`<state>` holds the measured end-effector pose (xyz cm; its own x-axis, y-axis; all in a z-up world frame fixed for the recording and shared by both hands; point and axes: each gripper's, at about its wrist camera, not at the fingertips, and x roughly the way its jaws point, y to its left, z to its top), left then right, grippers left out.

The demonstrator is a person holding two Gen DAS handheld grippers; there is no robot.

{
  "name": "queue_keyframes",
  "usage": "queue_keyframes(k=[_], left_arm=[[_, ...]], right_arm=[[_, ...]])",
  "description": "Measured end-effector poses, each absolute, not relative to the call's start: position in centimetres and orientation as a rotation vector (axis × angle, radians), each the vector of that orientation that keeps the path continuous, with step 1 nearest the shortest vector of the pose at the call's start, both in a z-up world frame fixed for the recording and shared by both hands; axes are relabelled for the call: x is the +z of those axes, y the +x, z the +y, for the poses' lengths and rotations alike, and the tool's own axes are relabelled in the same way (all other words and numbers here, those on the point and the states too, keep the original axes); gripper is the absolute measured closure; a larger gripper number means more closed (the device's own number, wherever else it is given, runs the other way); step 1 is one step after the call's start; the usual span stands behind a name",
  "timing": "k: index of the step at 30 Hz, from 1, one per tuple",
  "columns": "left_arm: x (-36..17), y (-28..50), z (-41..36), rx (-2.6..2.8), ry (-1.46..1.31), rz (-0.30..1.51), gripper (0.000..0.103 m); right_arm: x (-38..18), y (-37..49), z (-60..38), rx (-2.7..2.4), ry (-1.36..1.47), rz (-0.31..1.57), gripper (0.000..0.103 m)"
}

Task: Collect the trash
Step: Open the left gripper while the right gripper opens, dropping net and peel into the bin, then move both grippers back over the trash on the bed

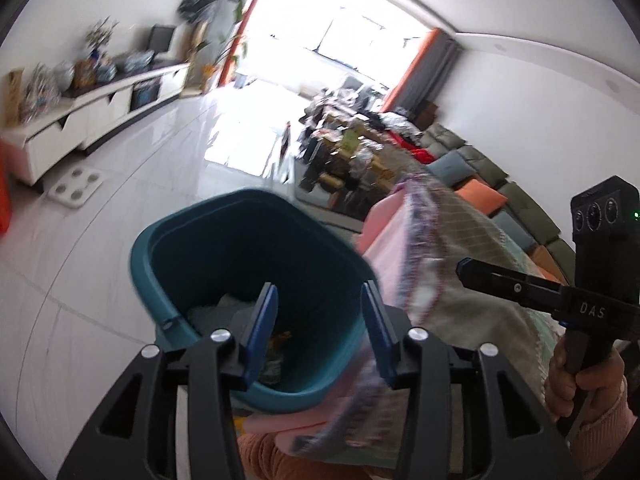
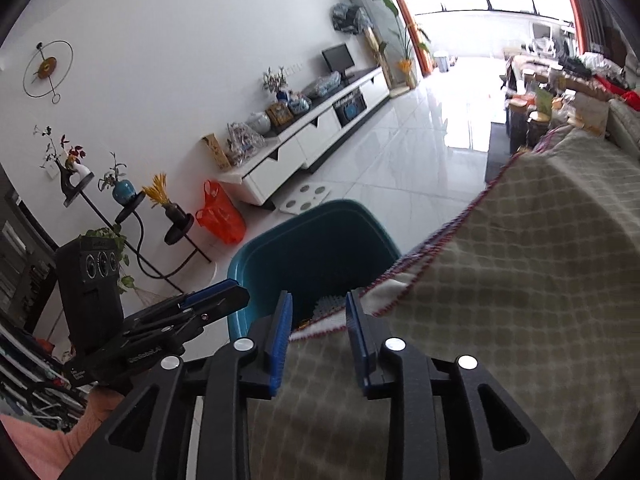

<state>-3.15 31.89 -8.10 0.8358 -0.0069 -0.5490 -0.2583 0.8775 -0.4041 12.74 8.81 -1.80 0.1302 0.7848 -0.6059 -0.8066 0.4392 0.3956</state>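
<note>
Both grippers hover over the bin, holding nothing.
Left gripper and right gripper, jaws spread, face the teal bin at lower centre, ready for dropping trash.

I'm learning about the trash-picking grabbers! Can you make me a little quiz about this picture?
1. True or false: the teal bin already has some things inside it.
2. What colour is the plastic bag on the floor by the white cabinet? A) orange B) green C) black
3. Fill in: the jaws of the left gripper and the right gripper are both ____.

Key
1. True: bits lie at the bottom.
2. A.
3. Open: nothing is held between them.
</note>
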Motion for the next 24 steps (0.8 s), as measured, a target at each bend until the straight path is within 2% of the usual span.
queue_keyframes(k=[9,24], left_arm=[[-5.2,-1.6,25.2,-0.043,-0.378,0.528,0.054],[-4.6,3.9,11.7,-0.390,-0.252,0.580,0.054]], right_arm=[[0.0,11.7,1.6,1.062,0.022,0.757,0.068],[0.0,11.3,-14.9,0.728,0.177,0.681,0.067]])
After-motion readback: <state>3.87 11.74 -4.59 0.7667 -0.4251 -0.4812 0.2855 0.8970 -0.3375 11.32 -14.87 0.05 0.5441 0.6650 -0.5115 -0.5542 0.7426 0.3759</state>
